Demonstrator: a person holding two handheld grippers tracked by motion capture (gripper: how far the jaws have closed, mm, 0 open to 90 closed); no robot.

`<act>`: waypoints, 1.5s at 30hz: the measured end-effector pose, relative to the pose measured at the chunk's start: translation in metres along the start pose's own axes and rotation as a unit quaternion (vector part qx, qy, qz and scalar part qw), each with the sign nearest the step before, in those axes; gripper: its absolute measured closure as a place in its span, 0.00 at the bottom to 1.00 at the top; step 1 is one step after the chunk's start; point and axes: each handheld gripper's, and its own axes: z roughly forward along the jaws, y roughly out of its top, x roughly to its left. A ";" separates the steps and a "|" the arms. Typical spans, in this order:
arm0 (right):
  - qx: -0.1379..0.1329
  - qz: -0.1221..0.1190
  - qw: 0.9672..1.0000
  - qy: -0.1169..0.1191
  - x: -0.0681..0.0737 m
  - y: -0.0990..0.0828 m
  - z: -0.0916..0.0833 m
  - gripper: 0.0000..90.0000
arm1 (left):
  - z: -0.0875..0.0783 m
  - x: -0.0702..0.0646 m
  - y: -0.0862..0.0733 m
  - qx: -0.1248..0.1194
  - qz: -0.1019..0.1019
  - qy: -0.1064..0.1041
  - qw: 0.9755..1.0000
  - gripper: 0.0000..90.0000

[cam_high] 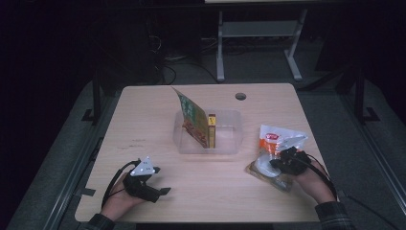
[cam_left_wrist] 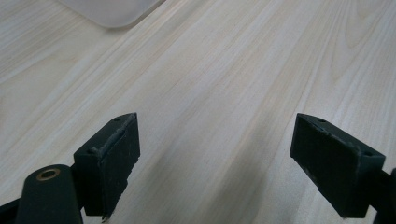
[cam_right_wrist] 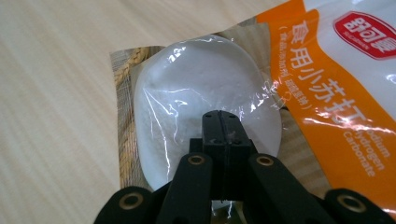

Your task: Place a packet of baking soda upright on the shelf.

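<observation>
Right gripper [cam_right_wrist: 219, 116] first: jaws pressed together, tip to tip, over a clear-wrapped white round item [cam_right_wrist: 205, 98]. Whether a pinch of the wrapper is caught between the pads cannot be told from the right gripper view; the jaws look fully together, with crinkled film just at their tip. In the high view this right gripper [cam_high: 280, 163] sits at the near right of the desk [cam_high: 143, 110], the person's hand behind it, a plaid sleeve at the frame's bottom edge.

White round item lies flat in a packet with a brown straw-patterned backing. Touching it on the far side, partly overlapping it: an orange-and-white pouch [cam_right_wrist: 345, 70] with a red logo and printed lettering (reads as sodium hydrogen carbonate). High view shows the same pouch [cam_high: 280, 136] propped up just beyond the gripper, the round packet [cam_high: 263, 167] beneath it on the desk.

Left gripper [cam_left_wrist: 215, 158]: jaws wide apart, nothing between them, bare wood grain below. High view puts the left gripper [cam_high: 163, 190] at the near left, well apart from the packets, grey three-cornered plate on top.

Mid-desk: a clear plastic bin [cam_high: 230, 143], holding a green packet [cam_high: 191, 117] leaning tilted and a narrow yellow box [cam_high: 212, 129] upright beside it. A corner of the bin [cam_left_wrist: 107, 11] shows in the left gripper view.
</observation>
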 end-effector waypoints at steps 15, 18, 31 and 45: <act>0.021 -0.030 0.999 0.023 -0.003 -0.007 -0.009 1.00 | 0.001 0.000 0.000 0.002 0.001 -0.002 1.000 0.17; 0.019 -0.035 0.998 0.043 0.000 -0.006 -0.008 1.00 | 0.002 -0.001 0.000 0.002 -0.001 -0.003 1.000 0.17; 0.007 -0.081 0.992 0.096 0.023 0.009 0.005 1.00 | 0.004 -0.002 0.000 0.008 0.001 -0.007 1.000 0.17; -0.006 -0.168 0.975 0.148 0.060 0.029 0.022 1.00 | 0.005 -0.003 0.000 0.007 0.000 -0.009 1.000 0.17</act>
